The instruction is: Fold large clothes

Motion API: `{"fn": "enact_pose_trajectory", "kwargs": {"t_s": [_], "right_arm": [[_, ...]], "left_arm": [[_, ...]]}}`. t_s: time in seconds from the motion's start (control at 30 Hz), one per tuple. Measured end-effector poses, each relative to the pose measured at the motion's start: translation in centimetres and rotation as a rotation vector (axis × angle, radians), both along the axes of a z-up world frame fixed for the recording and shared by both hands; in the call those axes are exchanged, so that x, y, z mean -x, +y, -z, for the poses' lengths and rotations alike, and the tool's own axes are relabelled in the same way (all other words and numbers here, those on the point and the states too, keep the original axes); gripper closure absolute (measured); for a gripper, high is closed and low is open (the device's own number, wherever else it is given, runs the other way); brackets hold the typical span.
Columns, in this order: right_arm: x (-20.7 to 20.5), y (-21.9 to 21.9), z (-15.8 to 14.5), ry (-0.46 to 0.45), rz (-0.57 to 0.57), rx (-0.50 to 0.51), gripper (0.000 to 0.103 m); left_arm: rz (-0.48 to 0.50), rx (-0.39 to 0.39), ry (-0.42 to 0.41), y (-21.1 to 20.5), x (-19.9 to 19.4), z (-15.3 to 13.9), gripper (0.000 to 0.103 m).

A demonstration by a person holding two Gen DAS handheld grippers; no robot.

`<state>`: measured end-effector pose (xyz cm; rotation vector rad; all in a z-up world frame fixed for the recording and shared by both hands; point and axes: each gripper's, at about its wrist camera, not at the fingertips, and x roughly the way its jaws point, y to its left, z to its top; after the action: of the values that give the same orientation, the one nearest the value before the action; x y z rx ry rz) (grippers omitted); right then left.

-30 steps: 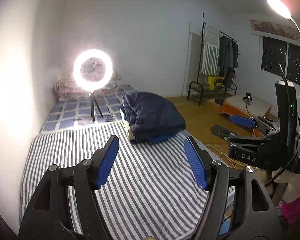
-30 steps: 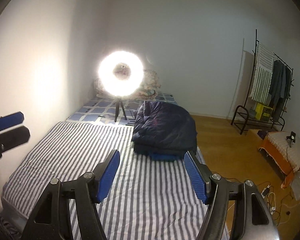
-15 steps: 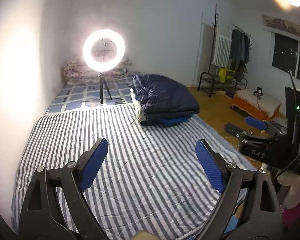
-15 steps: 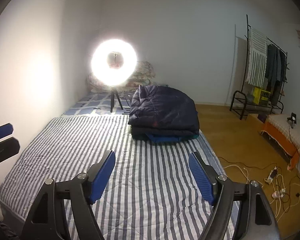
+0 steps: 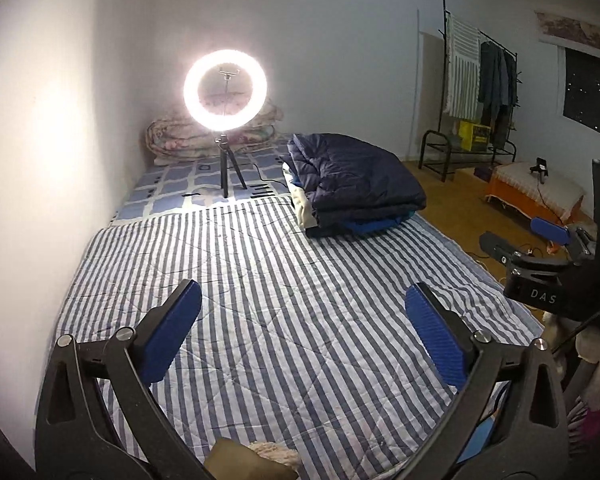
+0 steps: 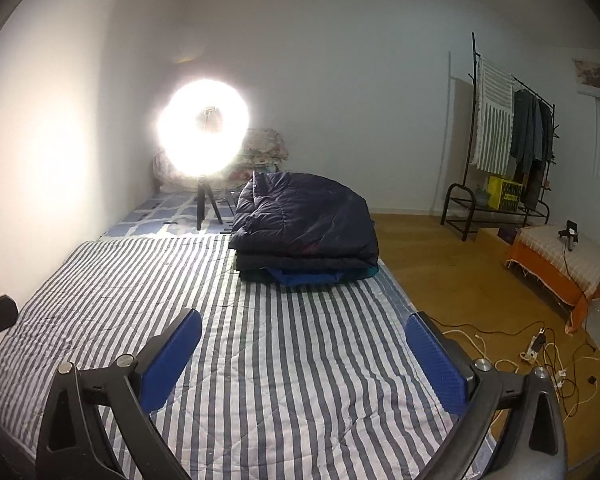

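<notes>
Ahead — folded dark coat pile (image 6: 306,232) at bed (image 6: 260,360) right edge, far of both; right gripper (image 6: 304,356) nearer. Left gripper (image 5: 302,334), right gripper — fingers opening wide, nothing between.

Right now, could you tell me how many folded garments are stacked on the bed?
3 at least: a dark navy puffer jacket on top, a bright blue garment beneath it, and a white one showing at the stack's side. Others may be hidden inside the stack.

"DAS" on right hand-held gripper (image 5: 536,236)
</notes>
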<state>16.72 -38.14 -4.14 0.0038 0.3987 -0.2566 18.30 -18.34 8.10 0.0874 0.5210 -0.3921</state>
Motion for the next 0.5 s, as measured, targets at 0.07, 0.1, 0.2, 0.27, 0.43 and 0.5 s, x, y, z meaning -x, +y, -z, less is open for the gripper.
{"fn": "enact_pose_trajectory", "kwargs": {"t_s": [0.07, 0.1, 0.2, 0.27, 0.43, 0.5], "right_arm": [[-0.12, 0.08, 0.14, 0.004, -0.001, 0.0, 0.0], [-0.17, 0.07, 0.23, 0.008, -0.002, 0.0, 0.0], [-0.26, 0.0, 0.36, 0.012, 0.0, -0.001, 0.0], [-0.3, -0.03, 0.38, 0.01, 0.001, -0.003, 0.0], [-0.44, 0.14, 0.54, 0.011, 0.004, -0.005, 0.0], [-0.44, 0.17, 0.59, 0.011, 0.004, -0.003, 0.0]], "left_arm": [[-0.014, -0.013, -0.001, -0.03, 0.02, 0.12, 0.0], [-0.017, -0.017, -0.003, 0.03, 0.0, 0.17, 0.0], [-0.022, -0.014, 0.002, 0.23, -0.02, 0.33, 0.0], [-0.024, -0.006, 0.004, 0.41, -0.05, 0.34, 0.0], [-0.029, -0.003, 0.009, 0.6, -0.26, 0.4, 0.0], [-0.028, -0.002, 0.008, 0.61, -0.26, 0.4, 0.0]]}}
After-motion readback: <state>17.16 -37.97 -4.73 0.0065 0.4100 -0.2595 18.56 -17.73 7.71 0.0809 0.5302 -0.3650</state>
